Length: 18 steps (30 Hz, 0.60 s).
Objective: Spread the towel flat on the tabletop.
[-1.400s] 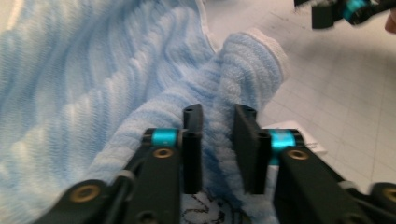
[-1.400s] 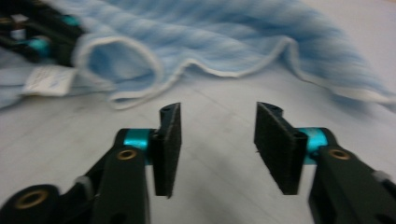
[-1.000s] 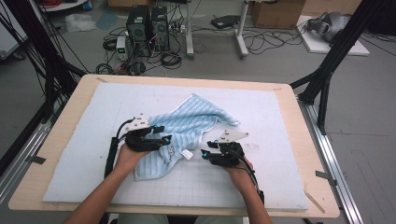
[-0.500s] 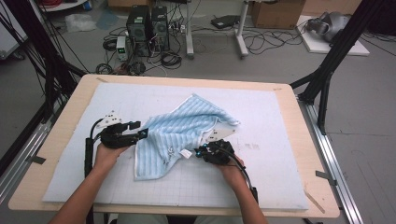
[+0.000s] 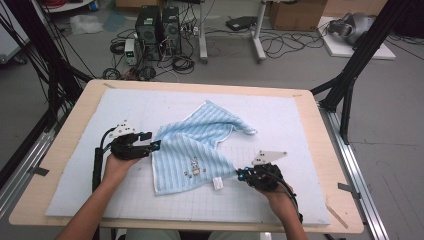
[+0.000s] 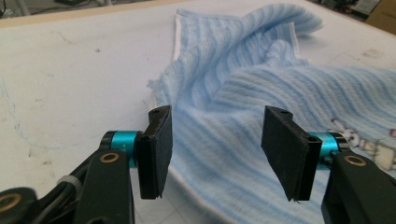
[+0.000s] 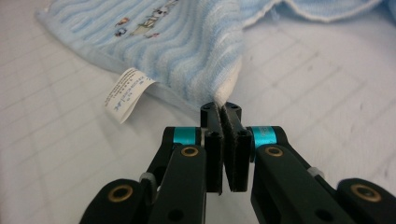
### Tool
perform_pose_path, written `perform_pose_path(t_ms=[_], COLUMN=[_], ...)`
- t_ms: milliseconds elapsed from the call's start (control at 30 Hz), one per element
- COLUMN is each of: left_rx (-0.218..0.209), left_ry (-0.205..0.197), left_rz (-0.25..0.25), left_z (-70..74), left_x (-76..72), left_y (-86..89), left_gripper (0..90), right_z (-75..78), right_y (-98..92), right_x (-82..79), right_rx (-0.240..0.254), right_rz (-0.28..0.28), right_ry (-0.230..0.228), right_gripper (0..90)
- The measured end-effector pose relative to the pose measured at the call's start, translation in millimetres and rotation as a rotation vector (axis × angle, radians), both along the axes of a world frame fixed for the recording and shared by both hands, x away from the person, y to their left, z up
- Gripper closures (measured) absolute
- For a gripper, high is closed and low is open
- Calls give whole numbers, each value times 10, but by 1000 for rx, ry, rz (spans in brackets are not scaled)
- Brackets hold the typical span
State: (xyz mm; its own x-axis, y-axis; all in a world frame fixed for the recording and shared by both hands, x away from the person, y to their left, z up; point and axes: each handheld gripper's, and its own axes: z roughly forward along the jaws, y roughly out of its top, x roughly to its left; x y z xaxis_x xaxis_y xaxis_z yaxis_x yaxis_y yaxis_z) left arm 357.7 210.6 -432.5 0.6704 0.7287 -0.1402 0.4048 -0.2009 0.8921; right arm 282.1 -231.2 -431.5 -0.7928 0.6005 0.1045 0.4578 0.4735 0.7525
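Left gripper (image 5: 152, 146) sits at 9 o'clock on the pale blue-white padded mat (image 5: 300, 130), jaws apart and level with the mat. In the left gripper view its black pads (image 6: 156, 149) stand wide, with the light blue ribbed cotton towel (image 5: 200, 150) lying between and beyond them, its white hem passing under them; pads not pressing on cloth, nothing held.

Towel is crumpled mid-mat, one flap folded out toward 1 o'clock, a small printed motif (image 5: 194, 167) near its lower part, and a white care label (image 5: 218, 183) sticking out of the hem at 6 o'clock.

Right gripper (image 5: 240, 175) is at 4 o'clock of the towel, just beside the label. Jaws have just been closing; in the right gripper view they are pinched together on the towel's white-edged corner (image 7: 227, 95), with the label (image 7: 127, 92) lying free at 10 o'clock of the tips.

Wooden table (image 5: 75, 115) rims the mat all round
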Motion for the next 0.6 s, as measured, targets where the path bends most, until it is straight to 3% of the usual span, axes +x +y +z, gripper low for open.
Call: perform_pose_path(t_ms=[167, 200, 300, 367, 433, 500, 600], left_rx=[20, 18, -8, 0, -3, -5, -13], left_ry=[9, 7, -6, 10, 16, 11, 15], left_rz=[-11, -10, 2, -1, -4, -4, -11], left_z=[-5, -5, -43, -74, -83, -76, -71], left_x=[-9, -18, -51, -59, -71, -75, -80], left_y=[-22, -30, -48, -66, -68, -60, -44], left_gripper=[421, 421, 428, 421, 421, 421, 417], right_z=[32, 44, 102, 164, 206, 203, 129], right_y=[-119, -140, -189, -199, -182, -111, 87], right_x=[-233, -272, -291, -223, -93, 82, 394], right_rx=[-70, -77, -33, 16, 68, 71, 28], right_rz=[4, -3, -47, -94, -169, -217, -256], right_ry=[24, 5, -49, -90, -113, -119, -103], right_gripper=[872, 825, 712, 564, 522, 516, 514])
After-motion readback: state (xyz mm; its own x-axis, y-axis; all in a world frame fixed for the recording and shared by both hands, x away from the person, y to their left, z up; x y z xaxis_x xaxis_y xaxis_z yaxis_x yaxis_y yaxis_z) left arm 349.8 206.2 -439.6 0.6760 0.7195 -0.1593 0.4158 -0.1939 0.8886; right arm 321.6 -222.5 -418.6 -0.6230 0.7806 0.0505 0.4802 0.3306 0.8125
